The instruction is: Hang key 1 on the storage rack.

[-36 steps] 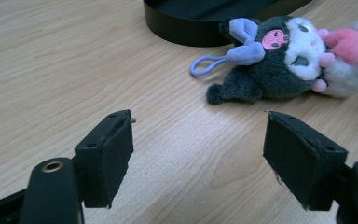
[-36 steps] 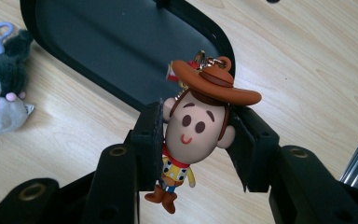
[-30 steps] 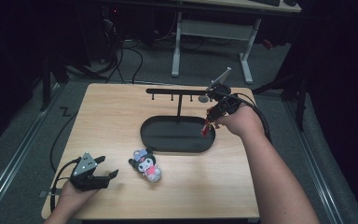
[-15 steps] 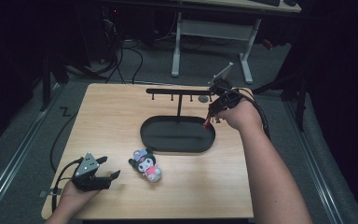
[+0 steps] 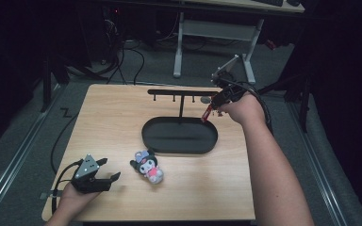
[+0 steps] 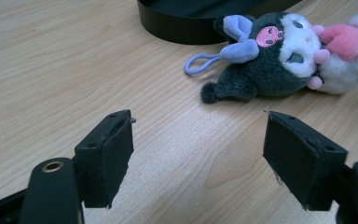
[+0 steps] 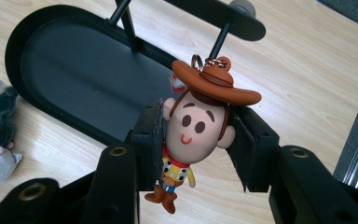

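Gripping a cowboy keychain figure (image 7: pixel 196 123), the right hand-held gripper (image 5: pixel 215 104) hovers near the tabletop's (image 5: pixel 113 117) far right edge.
Its gripper view shows the figure's face; the left hand-held gripper (image 6: pixel 198 161), near-left corner, gapes empty before the plush toy (image 6: pixel 279 58).

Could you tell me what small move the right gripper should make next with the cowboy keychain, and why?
Probably ease the right gripper up and toward the rack's bar so the ring slips over the end hook. Its jaws are shut on the cowboy keychain, clamping the head; the ring sits just below that hook, not yet over it.
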Motion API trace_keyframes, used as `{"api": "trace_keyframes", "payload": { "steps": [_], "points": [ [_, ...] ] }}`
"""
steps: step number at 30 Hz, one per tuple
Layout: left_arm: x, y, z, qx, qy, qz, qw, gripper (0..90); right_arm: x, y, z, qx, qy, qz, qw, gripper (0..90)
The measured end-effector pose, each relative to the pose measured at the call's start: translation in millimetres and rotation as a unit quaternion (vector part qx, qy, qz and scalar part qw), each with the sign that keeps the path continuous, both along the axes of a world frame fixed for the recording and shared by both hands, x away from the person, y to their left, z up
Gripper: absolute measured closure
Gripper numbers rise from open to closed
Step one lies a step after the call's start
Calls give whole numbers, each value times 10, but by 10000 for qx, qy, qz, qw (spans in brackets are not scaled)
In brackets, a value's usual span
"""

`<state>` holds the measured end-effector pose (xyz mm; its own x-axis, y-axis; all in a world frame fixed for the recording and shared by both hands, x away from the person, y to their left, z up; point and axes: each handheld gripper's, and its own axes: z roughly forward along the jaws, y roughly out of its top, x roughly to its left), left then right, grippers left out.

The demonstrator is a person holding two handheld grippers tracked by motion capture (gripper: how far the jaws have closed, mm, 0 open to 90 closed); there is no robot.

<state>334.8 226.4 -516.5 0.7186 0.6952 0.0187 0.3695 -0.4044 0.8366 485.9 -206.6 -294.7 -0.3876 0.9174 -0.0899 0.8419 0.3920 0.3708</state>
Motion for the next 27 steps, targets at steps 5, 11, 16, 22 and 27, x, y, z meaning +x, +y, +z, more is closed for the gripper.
{"api": "trace_keyframes", "payload": {
  "steps": [5, 11, 16, 22, 27],
  "points": [
    [5, 0, -1, 6, 6, 7, 10000, 244, 62, -25, 5, -64, -48, -115, 9999, 577],
    [11, 2, 1, 2, 5, -9, 10000, 244, 101, -125, -71, -93, -38, -301, 9995, 577],
    [17, 2, 1, -8, -5, -10, 10000, 244, 83, -218, -193, -101, 48, -404, 9991, 577],
    [19, -15, -5, 35, 27, -39, 10000, 245, 45, -312, -352, -27, 133, -452, 9989, 577],
    [18, -28, -9, 48, 22, -36, 10000, 245, 36, -365, -422, 2, 171, -484, 9987, 577]
  ]
}}
